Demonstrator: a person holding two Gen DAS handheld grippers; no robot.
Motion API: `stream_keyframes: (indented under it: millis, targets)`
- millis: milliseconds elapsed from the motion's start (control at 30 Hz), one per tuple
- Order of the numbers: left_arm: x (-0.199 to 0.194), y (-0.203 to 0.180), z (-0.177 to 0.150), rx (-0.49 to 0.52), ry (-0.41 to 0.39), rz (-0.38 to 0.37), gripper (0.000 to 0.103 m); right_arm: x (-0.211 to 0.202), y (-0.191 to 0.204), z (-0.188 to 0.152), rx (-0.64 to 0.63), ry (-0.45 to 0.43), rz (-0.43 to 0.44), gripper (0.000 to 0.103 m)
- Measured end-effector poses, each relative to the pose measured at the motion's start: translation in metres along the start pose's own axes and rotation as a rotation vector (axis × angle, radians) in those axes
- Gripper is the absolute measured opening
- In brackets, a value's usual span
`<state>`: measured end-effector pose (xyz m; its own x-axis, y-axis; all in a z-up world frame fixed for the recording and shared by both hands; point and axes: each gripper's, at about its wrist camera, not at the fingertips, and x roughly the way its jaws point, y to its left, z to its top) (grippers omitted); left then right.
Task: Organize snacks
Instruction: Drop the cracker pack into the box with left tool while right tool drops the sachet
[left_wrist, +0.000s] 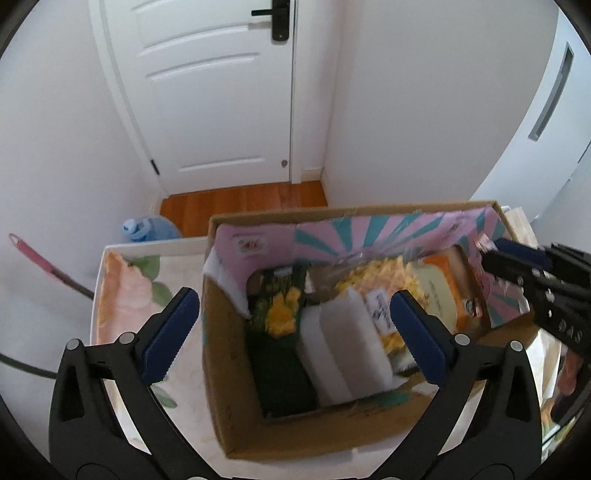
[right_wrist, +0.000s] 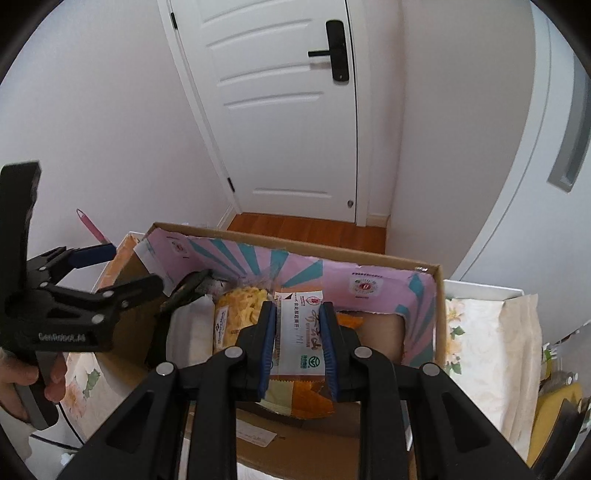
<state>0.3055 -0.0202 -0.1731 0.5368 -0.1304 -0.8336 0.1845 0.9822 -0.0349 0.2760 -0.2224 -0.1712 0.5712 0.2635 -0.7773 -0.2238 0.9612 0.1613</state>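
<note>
A cardboard box (left_wrist: 218, 350) lined with pink and teal paper stands on a floral-covered table and also shows in the right wrist view (right_wrist: 439, 317). Inside lie a dark green packet (left_wrist: 277, 332), a white packet (left_wrist: 343, 347), a yellow chips bag (left_wrist: 384, 277) and an orange packet (left_wrist: 454, 291). My left gripper (left_wrist: 291, 328) is open and empty above the box's left half. My right gripper (right_wrist: 297, 339) is shut on a white snack packet (right_wrist: 299, 332) with red and green print, held over the orange packet (right_wrist: 306, 398) at the box's right side.
The table (left_wrist: 122, 295) has a white raised rim. A blue bottle (left_wrist: 147, 229) and a pink-handled stick (left_wrist: 44, 266) stand on the left by the wall. A white door (left_wrist: 218, 92) and wooden floor lie behind. A crumpled cloth (right_wrist: 491, 350) lies right of the box.
</note>
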Motion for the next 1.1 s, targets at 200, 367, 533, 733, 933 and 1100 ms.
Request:
stream_keyframes:
  millis: [200, 367, 533, 733, 933, 1100]
  targets:
    - [-0.013, 0.009, -0.011, -0.039, -0.005, -0.025, 0.102, 0.008, 0.007, 0.004, -0.006, 0.018, 0.036, 0.022]
    - [-0.019, 0.005, -0.011, -0.023, -0.013, -0.021, 0.102, 0.011, 0.018, 0.012, -0.018, 0.014, 0.07, 0.022]
    - [-0.027, 0.0, -0.014, -0.007, -0.027, -0.009, 0.102, 0.015, 0.009, 0.018, 0.052, 0.035, 0.082, 0.022]
    - [-0.038, -0.004, -0.019, 0.013, -0.047, 0.011, 0.102, 0.004, -0.012, 0.011, 0.142, 0.002, 0.097, 0.084]
    - [-0.06, -0.004, -0.03, 0.01, -0.077, 0.01, 0.102, -0.027, -0.029, -0.001, 0.216, -0.05, 0.069, 0.084]
    - [-0.085, -0.004, -0.04, 0.009, -0.112, 0.008, 0.102, -0.055, -0.024, -0.012, 0.223, -0.089, 0.05, 0.084]
